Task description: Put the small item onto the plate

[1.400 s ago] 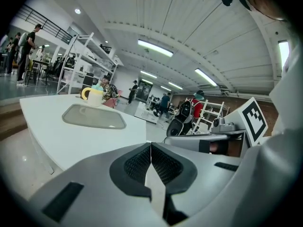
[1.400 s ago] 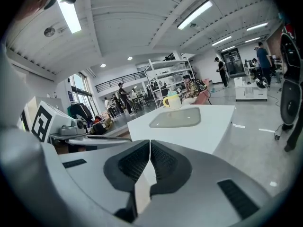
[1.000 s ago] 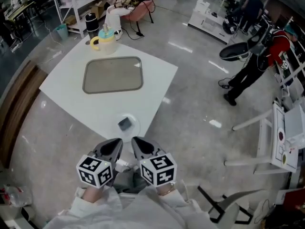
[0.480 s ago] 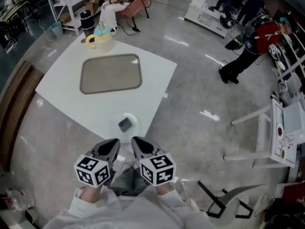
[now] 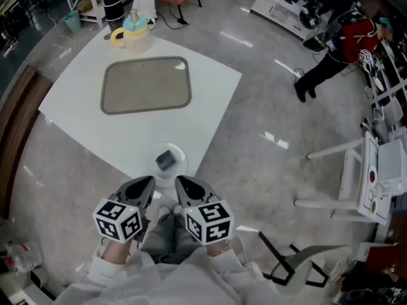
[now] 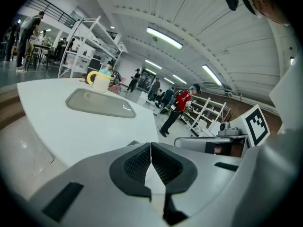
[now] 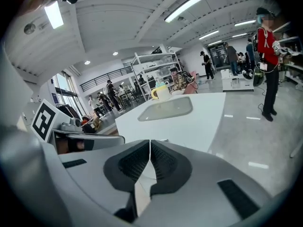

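Observation:
A small dark grey item [image 5: 165, 160] lies on a small white plate [image 5: 180, 154] at the near corner of the white table [image 5: 70, 113]. My left gripper [image 5: 149, 182] and right gripper [image 5: 180, 182] hang side by side just short of that corner, both shut and empty. In the left gripper view the jaws [image 6: 151, 148] meet with nothing between them, and the right gripper view shows the same [image 7: 150, 145]. Plate and item are hidden behind the jaws in both gripper views.
A grey tray [image 5: 146, 84] lies mid-table, with a yellow mug with a teal lid [image 5: 130, 33] and a black bottle [image 5: 113, 7] beyond it. A brown bench [image 5: 16, 132] runs along the left. A person in red [image 5: 346, 40] stands far right, near a white stand [image 5: 375, 176].
Both grippers have sunk a little and stay shut. The head view has shifted, so the table sits slightly higher and the person in red has drawn away toward the upper right.

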{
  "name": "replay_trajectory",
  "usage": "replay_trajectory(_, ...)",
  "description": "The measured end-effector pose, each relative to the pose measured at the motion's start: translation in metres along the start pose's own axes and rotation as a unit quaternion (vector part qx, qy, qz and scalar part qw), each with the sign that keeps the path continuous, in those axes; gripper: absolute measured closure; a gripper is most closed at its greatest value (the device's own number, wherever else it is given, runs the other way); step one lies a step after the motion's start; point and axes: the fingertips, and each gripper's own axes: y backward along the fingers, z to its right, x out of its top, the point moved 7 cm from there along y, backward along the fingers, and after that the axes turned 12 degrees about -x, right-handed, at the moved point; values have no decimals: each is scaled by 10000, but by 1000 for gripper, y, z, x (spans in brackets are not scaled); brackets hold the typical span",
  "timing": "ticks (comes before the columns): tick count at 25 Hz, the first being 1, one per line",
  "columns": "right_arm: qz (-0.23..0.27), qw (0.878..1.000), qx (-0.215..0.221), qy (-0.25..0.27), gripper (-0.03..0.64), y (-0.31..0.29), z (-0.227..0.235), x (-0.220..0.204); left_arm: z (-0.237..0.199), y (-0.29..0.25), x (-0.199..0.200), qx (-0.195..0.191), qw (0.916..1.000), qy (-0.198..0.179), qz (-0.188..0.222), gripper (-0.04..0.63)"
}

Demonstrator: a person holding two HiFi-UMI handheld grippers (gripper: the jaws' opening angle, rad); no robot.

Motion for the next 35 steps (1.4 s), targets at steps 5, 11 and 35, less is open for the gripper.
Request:
replay_trajectory(5,-136,9999,-61,-18,600,-17,8,-5,-18,-7,-5,148,9996,205,-81,584)
replay_trajectory(11,-244,9997,-12,0,600,-35,14,-10,-35,-19,-11,132,9992,306,-207,584)
replay_trajectory(35,-654,9975,-250,-71,528,-76,46,-27,-84,-38,-27,806,9924,861,-348,480)
